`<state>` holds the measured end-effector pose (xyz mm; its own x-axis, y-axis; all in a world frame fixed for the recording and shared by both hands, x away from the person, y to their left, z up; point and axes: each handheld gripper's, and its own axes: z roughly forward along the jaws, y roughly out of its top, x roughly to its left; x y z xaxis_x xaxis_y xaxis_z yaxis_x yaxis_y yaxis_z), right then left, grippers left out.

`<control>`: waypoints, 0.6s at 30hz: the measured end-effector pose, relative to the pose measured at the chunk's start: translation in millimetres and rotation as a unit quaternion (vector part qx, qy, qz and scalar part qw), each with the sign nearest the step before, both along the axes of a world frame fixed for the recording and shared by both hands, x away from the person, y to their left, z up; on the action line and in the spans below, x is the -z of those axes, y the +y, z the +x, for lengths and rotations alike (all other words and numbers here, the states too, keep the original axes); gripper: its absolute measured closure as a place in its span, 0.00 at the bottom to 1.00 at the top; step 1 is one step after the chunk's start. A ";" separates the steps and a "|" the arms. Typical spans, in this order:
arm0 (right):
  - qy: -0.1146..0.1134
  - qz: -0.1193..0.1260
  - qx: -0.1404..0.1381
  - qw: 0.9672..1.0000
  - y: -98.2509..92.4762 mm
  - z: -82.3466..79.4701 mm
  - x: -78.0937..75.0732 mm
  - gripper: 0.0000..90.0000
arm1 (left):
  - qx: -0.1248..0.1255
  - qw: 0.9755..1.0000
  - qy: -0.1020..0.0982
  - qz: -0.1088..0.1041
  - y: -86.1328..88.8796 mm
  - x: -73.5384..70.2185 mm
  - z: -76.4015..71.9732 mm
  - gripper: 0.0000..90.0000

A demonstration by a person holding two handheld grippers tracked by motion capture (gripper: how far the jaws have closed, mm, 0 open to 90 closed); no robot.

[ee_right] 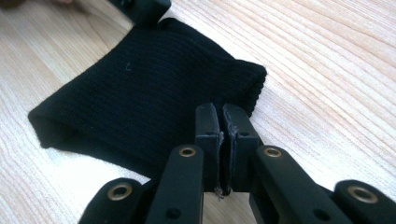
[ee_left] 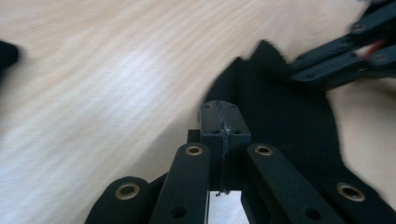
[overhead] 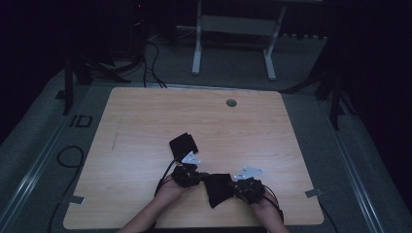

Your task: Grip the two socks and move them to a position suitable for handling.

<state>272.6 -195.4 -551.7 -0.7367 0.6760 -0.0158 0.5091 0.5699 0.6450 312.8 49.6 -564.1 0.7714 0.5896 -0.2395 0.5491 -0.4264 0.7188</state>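
Wood-grain tabletop (overhead: 145, 121) takes up most of the high view, pale and bare apart from a small round grommet hole (overhead: 231, 103) near its far edge. Two dark pieces of fabric lie on it: a folded black cloth (overhead: 183, 144) sits a little in from the near edge, toward the middle, and nearer the person a black ribbed knit piece (overhead: 217, 188), probably a sock or cuff, lies close to the near edge between the two hands. The left gripper (overhead: 198, 175) meets the knit piece at its left end, and in the left gripper view its jaws are pressed together with a sliver of the black fabric (ee_left: 280, 112) pinched between the pads. The right gripper (overhead: 234, 183) meets the piece at its right end; in the right gripper view its jaws are likewise closed, nipping the edge of the ribbed knit (ee_right: 140, 93) near the hemmed opening. The knit looks soft, light and floppy, with no stiffness of its own, so it should sag and stretch between the two grips rather than hold a shape. Its ribbing gives the pads something to bite, so slipping seems unlikely, and the thicker hem and corners look like the best places to hold.
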 end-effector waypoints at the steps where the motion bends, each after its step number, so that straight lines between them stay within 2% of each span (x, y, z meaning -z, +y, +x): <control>1: 0.000 0.000 0.000 1.000 -0.3 0.2 0.0 0.95 | -0.004 1.000 0.002 -0.005 1.5 0.1 1.0 1.00; 2: 0.001 0.000 0.000 1.000 -0.5 0.3 0.0 0.95 | -0.007 1.000 0.007 -0.011 3.2 0.3 2.8 1.00; 3: 0.002 0.000 -0.001 1.000 -0.7 0.6 0.0 0.95 | -0.011 1.000 0.000 -0.001 4.1 0.4 4.1 1.00; 4: 0.005 0.001 -0.001 1.000 -0.9 1.0 -0.1 0.95 | -0.015 1.000 0.001 -0.005 4.7 0.7 5.0 1.00; 5: 0.006 0.001 -0.001 1.000 -1.0 1.3 -0.1 0.95 | -0.020 1.000 0.007 -0.018 5.6 1.4 6.7 0.99; 6: 0.006 0.001 -0.001 1.000 -0.9 1.4 -0.1 0.95 | -0.022 0.999 0.016 -0.022 5.9 2.3 9.3 0.92; 8: 0.007 0.001 -0.001 1.000 -0.9 1.5 -0.1 0.95 | -0.004 0.999 0.033 -0.030 5.2 4.1 12.6 0.80; 9: 0.006 0.000 -0.001 1.000 -0.7 1.2 -0.1 0.95 | -0.005 0.999 0.033 -0.028 3.7 4.7 12.5 0.73; 11: 0.005 -0.001 -0.001 1.000 -0.6 1.1 0.0 0.95 | 0.002 0.999 0.044 -0.031 2.0 6.1 14.6 0.72; 13: 0.003 -0.002 -0.003 1.000 -0.3 1.1 0.0 0.95 | -0.001 0.998 0.051 -0.039 0.6 7.3 17.5 0.72; 15: 0.002 -0.004 -0.003 1.000 -0.1 0.9 -0.1 0.95 | 0.003 0.998 0.057 -0.040 -1.2 7.6 20.2 0.75; 16: 0.002 -0.004 -0.004 1.000 -0.1 0.8 0.0 0.95 | 0.008 0.997 0.061 -0.041 -2.7 8.1 21.0 0.79; 18: 0.002 -0.003 -0.003 1.000 -0.3 0.7 0.2 0.95 | 0.025 0.997 0.063 -0.037 -7.4 8.3 19.7 0.83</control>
<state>273.4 -195.7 -551.9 -0.7408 0.6715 -0.0179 0.5077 0.5771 0.6398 332.6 42.2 -572.4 0.7607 0.5278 -0.3777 0.6161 -0.4041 0.6761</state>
